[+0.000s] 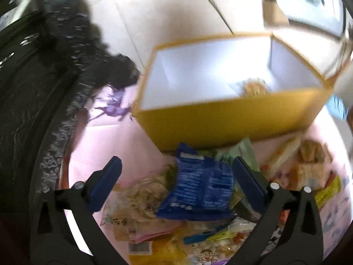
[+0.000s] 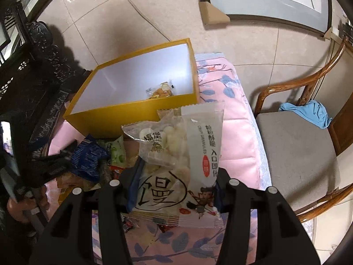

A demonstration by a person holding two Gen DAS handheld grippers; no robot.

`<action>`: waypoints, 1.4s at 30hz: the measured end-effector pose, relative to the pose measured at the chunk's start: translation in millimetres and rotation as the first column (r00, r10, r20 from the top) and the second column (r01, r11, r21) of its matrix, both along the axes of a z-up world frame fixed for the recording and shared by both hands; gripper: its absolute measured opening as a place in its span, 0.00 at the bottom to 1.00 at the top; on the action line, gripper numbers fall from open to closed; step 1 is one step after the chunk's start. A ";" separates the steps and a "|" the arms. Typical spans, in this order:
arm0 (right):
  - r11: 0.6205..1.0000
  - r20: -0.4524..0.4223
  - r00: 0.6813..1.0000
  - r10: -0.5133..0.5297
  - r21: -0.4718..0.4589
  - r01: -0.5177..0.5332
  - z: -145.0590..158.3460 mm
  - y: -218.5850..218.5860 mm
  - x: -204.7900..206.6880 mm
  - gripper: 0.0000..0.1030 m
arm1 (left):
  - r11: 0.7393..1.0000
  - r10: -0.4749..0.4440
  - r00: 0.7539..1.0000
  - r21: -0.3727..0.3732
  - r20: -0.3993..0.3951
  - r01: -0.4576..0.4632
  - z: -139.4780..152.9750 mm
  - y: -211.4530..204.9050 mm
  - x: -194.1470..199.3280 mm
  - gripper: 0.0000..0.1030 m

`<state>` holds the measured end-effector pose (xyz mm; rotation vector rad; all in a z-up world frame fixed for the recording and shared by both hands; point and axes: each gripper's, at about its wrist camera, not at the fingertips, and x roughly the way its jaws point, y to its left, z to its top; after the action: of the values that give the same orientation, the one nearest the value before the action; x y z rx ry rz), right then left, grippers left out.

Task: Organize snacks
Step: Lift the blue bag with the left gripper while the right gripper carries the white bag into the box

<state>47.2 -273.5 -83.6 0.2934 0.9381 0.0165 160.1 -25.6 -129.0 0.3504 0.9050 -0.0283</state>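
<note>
I note the yellow box [image 2: 132, 112] ahead and left of my right gripper [image 2: 174, 190], which is clamped on a white snack packet [image 2: 176, 154], long axis pointing boxward. My left gripper [image 1: 176, 176], spread wide, hovers around the blue packet [image 1: 198, 183].

Left wrist view motion-blurred: print on blue foil snack bag [image 1: 199, 184] unreadable, small packet in yellow cardboard box [image 1: 229, 112] just a smear [image 1: 253, 87]. Right view: wooden chair [image 2: 293, 145] cut by frame edge; clear puff-snack packet [image 2: 176, 161] hides pile behind.
</note>
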 end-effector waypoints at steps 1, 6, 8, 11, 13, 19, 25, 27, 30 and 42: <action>1.000 0.001 1.000 0.001 0.003 -0.001 0.1 0.2 -0.5 0.51 | 0.999 -0.004 1.000 0.036 -0.027 0.005 -8.0 -3.5 3.9 0.98; 1.000 -0.013 1.000 -0.014 0.011 0.014 -5.5 -6.4 0.5 0.51 | 0.997 -0.067 0.976 0.030 -0.208 0.075 -54.4 -14.0 17.8 0.98; 0.999 -0.023 0.999 -0.027 0.017 0.028 -8.3 -10.0 2.0 0.51 | 0.996 -0.082 0.975 0.006 -0.205 0.085 -62.1 -14.3 18.1 0.97; 1.000 -0.023 1.000 -0.021 0.011 0.021 -8.5 -9.0 1.7 0.51 | 0.991 -0.132 0.974 -0.024 -0.186 0.130 -60.4 -16.5 10.3 0.70; 1.000 -0.016 1.000 -0.008 0.005 0.008 -6.5 -5.6 1.4 0.51 | 0.991 -0.131 0.974 -0.045 -0.183 0.125 -53.3 -13.9 6.8 0.65; 0.999 0.034 0.999 0.033 -0.002 -0.033 14.6 3.4 1.6 0.51 | 0.993 -0.106 0.989 -0.064 -0.105 0.100 -10.3 5.1 -14.4 0.65; 0.998 0.131 0.989 0.068 -0.026 -0.065 54.8 8.2 19.9 0.51 | 0.991 -0.071 0.997 -0.111 0.039 0.075 68.9 21.4 -24.0 0.65; 0.998 0.180 0.982 0.062 -0.010 -0.061 68.2 6.0 37.8 0.51 | 0.988 -0.065 0.991 -0.134 0.114 0.081 95.3 18.5 -12.0 0.66; 0.998 0.253 0.965 0.064 0.005 -0.067 83.4 2.7 75.7 0.51 | 0.992 -0.062 0.978 -0.098 0.201 0.083 114.4 9.3 14.1 0.66; 0.989 0.156 0.981 0.112 -0.114 -0.095 58.5 13.7 185.7 0.53 | 0.977 -0.016 0.978 -0.203 0.209 0.060 92.2 -0.2 110.3 0.67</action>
<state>232.9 -259.8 -25.1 0.1420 0.7888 0.0850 270.4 -25.7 -36.8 0.1712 0.6815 -0.1192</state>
